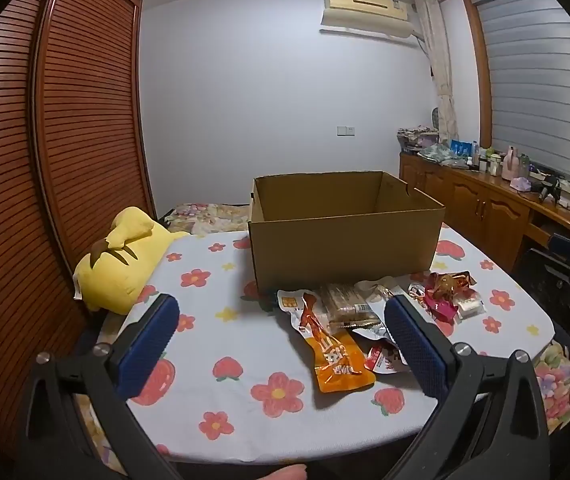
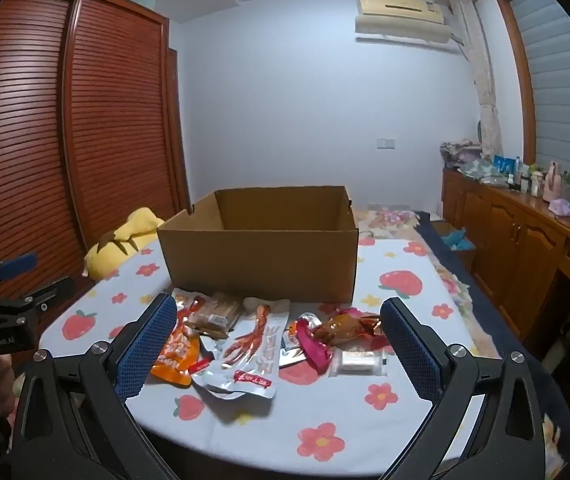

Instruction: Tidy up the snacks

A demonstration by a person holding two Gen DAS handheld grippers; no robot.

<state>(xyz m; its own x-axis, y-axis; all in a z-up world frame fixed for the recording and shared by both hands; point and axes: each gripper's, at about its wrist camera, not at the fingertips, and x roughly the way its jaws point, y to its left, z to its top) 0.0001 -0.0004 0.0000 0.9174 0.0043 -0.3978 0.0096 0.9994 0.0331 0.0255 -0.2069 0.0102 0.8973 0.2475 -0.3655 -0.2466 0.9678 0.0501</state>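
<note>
Snacks lie heaped just in front of the cardboard box on the floral bed cover. We see the left tool and right tool spread wide, empty. Overlapping slick packets, like the orange pouch, could slide or lift together.

I see a matt brown cardboard box on printed cloth; glossy foil and plastic snack packets before the box; slatted polished wood wardrobe behind.
</note>
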